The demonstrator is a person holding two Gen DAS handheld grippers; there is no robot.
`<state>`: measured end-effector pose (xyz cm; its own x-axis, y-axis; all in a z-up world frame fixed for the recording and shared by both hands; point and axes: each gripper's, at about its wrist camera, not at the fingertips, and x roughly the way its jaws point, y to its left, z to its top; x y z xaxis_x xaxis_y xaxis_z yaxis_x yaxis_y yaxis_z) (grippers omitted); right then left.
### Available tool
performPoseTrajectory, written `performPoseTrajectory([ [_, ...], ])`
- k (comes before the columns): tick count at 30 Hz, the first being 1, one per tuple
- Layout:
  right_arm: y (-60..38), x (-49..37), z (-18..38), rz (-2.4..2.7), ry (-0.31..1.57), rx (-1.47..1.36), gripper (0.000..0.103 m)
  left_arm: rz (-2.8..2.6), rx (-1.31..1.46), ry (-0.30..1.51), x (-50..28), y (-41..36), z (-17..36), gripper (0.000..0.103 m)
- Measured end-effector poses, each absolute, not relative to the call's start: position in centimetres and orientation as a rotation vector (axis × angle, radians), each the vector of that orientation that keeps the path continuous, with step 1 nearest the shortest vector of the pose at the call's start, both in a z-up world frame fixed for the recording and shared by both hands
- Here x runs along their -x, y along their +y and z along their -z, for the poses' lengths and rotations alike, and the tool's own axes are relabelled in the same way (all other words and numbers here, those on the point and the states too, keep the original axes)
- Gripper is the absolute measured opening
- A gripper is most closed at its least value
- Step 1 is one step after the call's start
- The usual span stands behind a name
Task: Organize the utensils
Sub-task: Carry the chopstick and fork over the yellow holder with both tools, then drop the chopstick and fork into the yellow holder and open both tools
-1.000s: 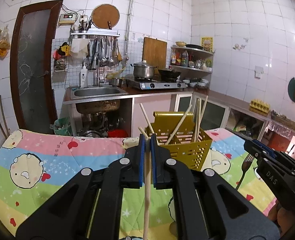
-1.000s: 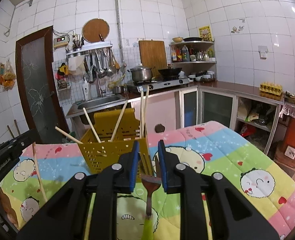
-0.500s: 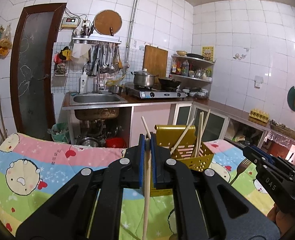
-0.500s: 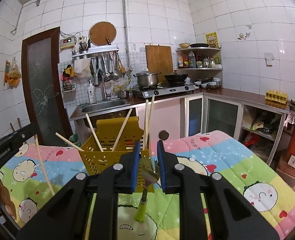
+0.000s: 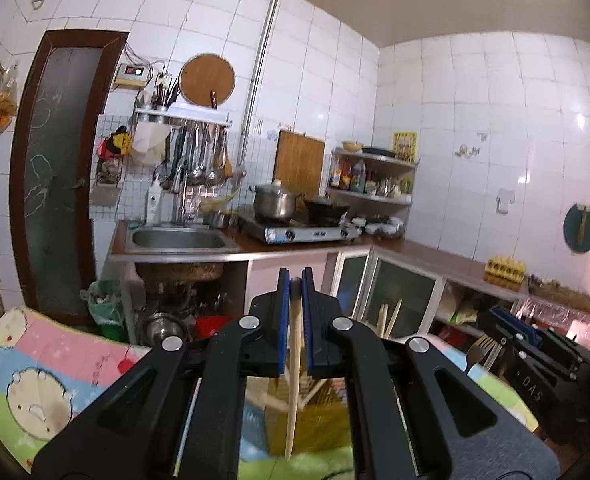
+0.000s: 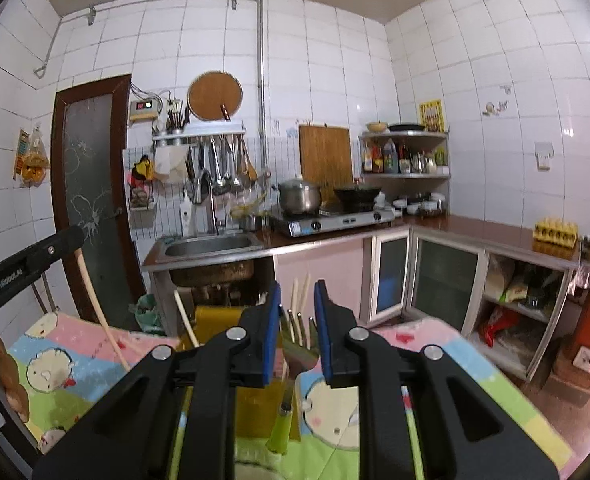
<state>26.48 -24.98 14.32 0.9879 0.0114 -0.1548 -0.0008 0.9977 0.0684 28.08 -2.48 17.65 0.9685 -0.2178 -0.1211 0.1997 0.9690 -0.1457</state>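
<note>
1. The left gripper (image 5: 295, 292), black plastic arms with blue rubber pads, is closed tight on a pale, round wooden chopstick (image 5: 294, 360). The stick hangs almost straight down from the pad tips, its narrow end over the yellow perforated plastic utensil basket (image 5: 315, 420).
2. The right gripper (image 6: 297, 308), of the same make, is clamped on a metal fork with a smooth lime-green plastic handle (image 6: 291, 384). The tines point up between the pads and the handle hangs down, slightly tilted, in front of the basket.
3. The basket stands on a soft quilted cloth printed with cartoon bears and pastel stripes (image 5: 35, 376). Several more wooden chopsticks (image 6: 299, 296) lean upright in it.
4. Each gripper's arms hide most of the basket in its own view.
5. Beyond the basket are a steel sink (image 5: 177, 240), a shiny lidded pot (image 5: 275, 202) on a gas stove (image 5: 307, 232), and white glossy wall tiles.
6. Both grippers point nearly level, side by side, above the basket. From the left view the right gripper shows to the right of the basket.
</note>
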Motion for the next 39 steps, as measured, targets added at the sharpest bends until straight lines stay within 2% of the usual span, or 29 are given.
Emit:
performPoseTrajectory([
  [7, -24.3, -28.4, -19.1, -0.004, 0.097, -0.044, 0.017, 0.197, 0.146, 0.018, -29.6, -3.2, -21.8, 0.005],
  [13, -23.6, -31.4, -20.6, 0.005, 0.082, -0.039, 0.017, 0.176, 0.146, 0.048, -33.5, -3.8, -21.1, 0.005],
  [22, -23.2, -35.4, -17.2, 0.002, 0.146, -0.037, 0.016, 0.162, 0.135, 0.151, -37.7, -3.6, -15.8, 0.005],
  [25, -23.1, -37.0, -15.1, -0.017, 0.211, -0.025, 0.013, 0.171, 0.118, 0.204, -38.5, -3.5, -13.8, 0.005],
  [32, -23.3, -38.7, -10.9, -0.053, 0.343, -0.019, 0.014, 0.17, 0.148, 0.337, -39.6, -2.3, -10.0, 0.007],
  [33, -23.5, -38.7, -10.7, -0.044, 0.356, -0.016, 0.015, 0.17, 0.16, 0.351, -39.5, -2.0, -9.9, 0.013],
  [34, -23.9, -38.5, -10.5, -0.037, 0.368, -0.021, 0.028, 0.169, 0.173, 0.363, -39.5, -1.6, -9.9, 0.025],
  [35, -24.3, -38.2, -10.6, -0.03, 0.374, -0.037, 0.051, 0.166, 0.188, 0.366, -39.1, -1.0, -10.3, 0.033],
  [36, -24.7, -37.7, -10.7, -0.018, 0.366, -0.046, 0.059, 0.161, 0.196, 0.361, -38.7, -0.7, -10.6, 0.049],
  [37, -24.9, -37.1, -10.9, -0.008, 0.355, -0.052, 0.061, 0.154, 0.202, 0.352, -38.1, -0.3, -11.0, 0.064],
  [39, -25.4, -36.0, -11.5, 0.014, 0.348, -0.053, 0.061, 0.153, 0.197, 0.344, -36.8, 0.1, -11.6, 0.078],
])
